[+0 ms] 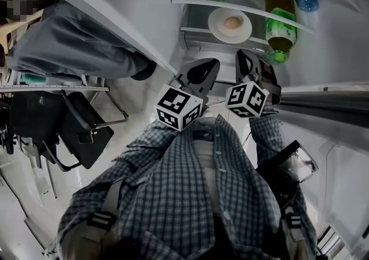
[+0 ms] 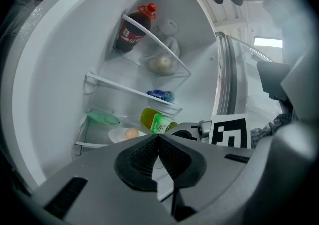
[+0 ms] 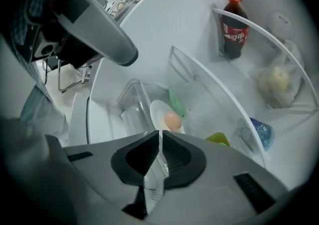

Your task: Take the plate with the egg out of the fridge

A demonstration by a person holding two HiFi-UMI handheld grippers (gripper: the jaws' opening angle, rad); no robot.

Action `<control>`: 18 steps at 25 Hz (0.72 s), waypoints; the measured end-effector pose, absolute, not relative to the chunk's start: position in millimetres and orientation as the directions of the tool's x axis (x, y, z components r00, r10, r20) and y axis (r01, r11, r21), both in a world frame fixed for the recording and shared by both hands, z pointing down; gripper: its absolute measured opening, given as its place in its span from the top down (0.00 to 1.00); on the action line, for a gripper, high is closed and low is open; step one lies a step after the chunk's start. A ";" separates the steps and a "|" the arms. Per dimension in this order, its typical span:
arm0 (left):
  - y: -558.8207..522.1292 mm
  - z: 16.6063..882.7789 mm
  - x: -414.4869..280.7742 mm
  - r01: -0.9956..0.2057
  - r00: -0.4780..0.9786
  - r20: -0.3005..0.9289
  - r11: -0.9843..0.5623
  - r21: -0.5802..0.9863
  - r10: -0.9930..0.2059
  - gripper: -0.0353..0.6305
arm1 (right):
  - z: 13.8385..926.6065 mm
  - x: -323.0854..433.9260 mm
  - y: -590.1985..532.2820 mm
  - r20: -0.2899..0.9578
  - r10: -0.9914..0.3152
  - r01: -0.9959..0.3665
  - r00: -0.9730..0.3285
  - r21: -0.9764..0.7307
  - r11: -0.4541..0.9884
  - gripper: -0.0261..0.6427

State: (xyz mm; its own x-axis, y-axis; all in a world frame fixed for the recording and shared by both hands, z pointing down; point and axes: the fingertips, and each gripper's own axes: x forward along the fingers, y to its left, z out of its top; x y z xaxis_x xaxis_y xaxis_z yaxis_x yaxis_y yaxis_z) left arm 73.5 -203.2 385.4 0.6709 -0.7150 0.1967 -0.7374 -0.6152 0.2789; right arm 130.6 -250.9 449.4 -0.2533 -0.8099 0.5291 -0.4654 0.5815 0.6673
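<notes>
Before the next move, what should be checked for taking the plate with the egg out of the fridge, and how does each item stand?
1. Fridge open, shelves exposed: ok.
2. Plate in sight on its shelf: ok.
3. Egg resting on the plate, away from the rim: ok.
4. Left gripper ready to grasp: not ok, jaws together, nothing between them.
5. Right gripper ready to grasp: not ok, jaws together, nothing held, short of the plate.
6. Plate clear of the green bottle lying beside it: cannot tell, they sit close.
</notes>
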 end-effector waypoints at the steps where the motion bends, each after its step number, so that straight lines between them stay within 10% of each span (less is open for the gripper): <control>1: -204.9 385.0 72.7 -0.739 0.669 0.195 -0.614 0.279 -0.717 0.94 | 451.7 130.6 -253.3 0.533 -0.810 -0.437 -0.245 0.685 0.583 0.95; 18: -226.0 385.7 57.2 -0.752 0.652 0.188 -0.595 0.285 -0.734 0.94 | 479.2 111.2 -279.3 0.594 -0.780 -0.210 -0.197 0.751 0.626 0.86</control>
State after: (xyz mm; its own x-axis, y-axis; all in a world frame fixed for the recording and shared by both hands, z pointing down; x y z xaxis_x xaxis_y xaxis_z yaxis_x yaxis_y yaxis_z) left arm 57.2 -226.0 385.7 0.6523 -0.7343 0.1879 -0.7517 -0.5950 0.2846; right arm 111.2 -279.3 479.2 -0.1971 -0.7798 0.5942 -0.2101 0.6256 0.7513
